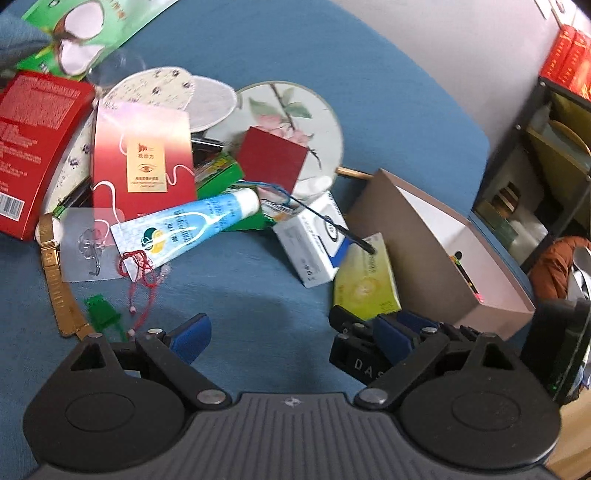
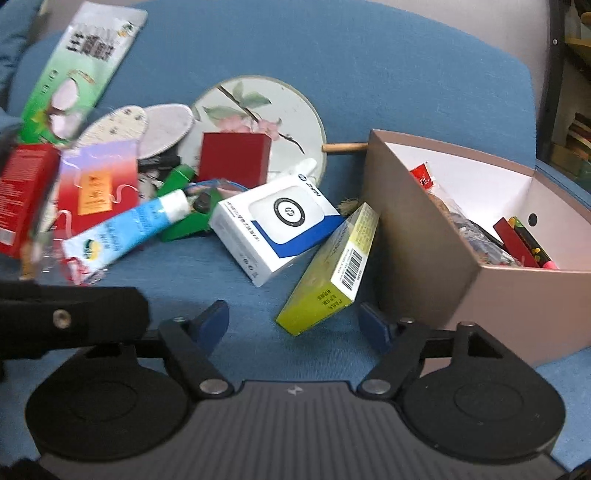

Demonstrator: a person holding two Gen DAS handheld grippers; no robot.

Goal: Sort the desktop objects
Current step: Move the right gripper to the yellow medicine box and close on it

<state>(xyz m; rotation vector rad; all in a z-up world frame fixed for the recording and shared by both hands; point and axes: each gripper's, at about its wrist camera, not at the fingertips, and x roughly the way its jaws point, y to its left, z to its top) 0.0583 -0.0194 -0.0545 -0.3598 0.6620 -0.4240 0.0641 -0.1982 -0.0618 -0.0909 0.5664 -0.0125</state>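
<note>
A yellow-green carton (image 2: 328,269) leans tilted against the brown storage box (image 2: 417,240). Its lower corner reaches in between the fingers of my right gripper (image 2: 293,323), which stands open with neither pad touching the carton. In the left wrist view the same carton (image 1: 365,284) lies just beyond my left gripper (image 1: 291,332), open over bare blue cloth. A white-and-blue box (image 2: 277,225) and a blue-white tube (image 2: 122,229) lie further left in the pile.
The pile also holds a dark red box (image 2: 234,155), a round painted fan (image 2: 258,103), a red carton (image 1: 33,140), a green packet (image 1: 85,33), a gold watch (image 1: 55,280), a clear hook (image 1: 88,243) and a red string (image 1: 140,273). Shelves (image 1: 546,155) stand at the right.
</note>
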